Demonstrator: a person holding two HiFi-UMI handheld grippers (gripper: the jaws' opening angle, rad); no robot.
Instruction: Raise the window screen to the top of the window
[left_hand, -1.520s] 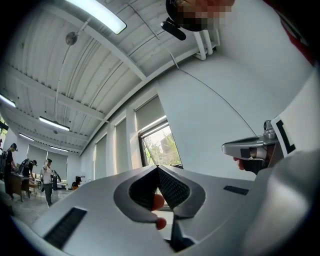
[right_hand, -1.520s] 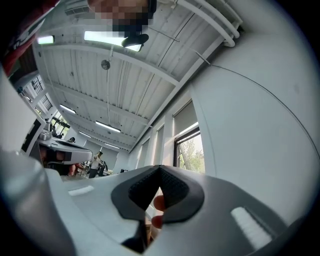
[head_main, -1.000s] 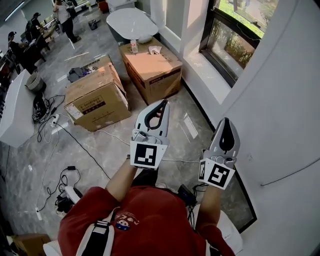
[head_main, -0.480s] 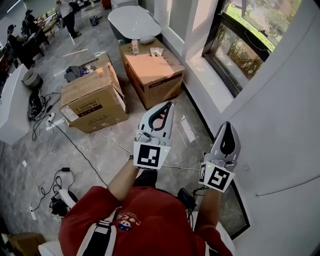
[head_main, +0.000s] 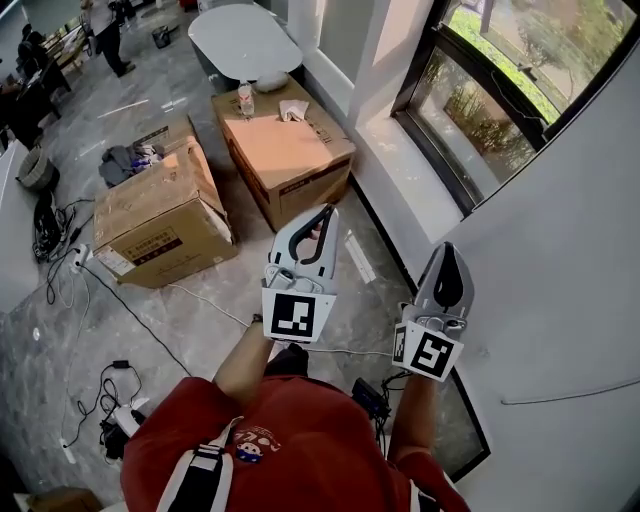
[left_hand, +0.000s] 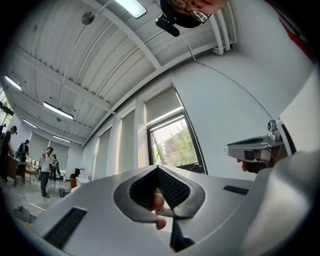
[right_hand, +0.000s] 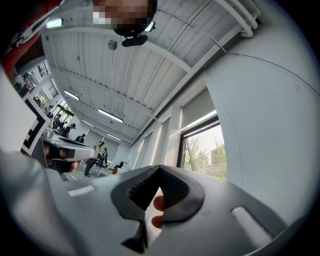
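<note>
The person wore a red short-sleeved shirt (head_main: 300, 440) bearing a small cartoon patch (head_main: 245, 438), with a grey-and-black webbing strap (head_main: 195, 475) at seven o'clock of it. The pale grey, teardrop-shaped left claw (head_main: 327, 210) and matching right claw (head_main: 450, 247) had dark ribbed pads (left_hand: 172, 187). Each carried a white cube (head_main: 290, 313) with black square markers at its six o'clock end.

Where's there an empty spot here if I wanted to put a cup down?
The window sill is bare. The near half of the top of the cardboard box nearer the window is free; a bottle and a white cloth sit at its far end. The floor left of the other box is crowded with cables.
</note>
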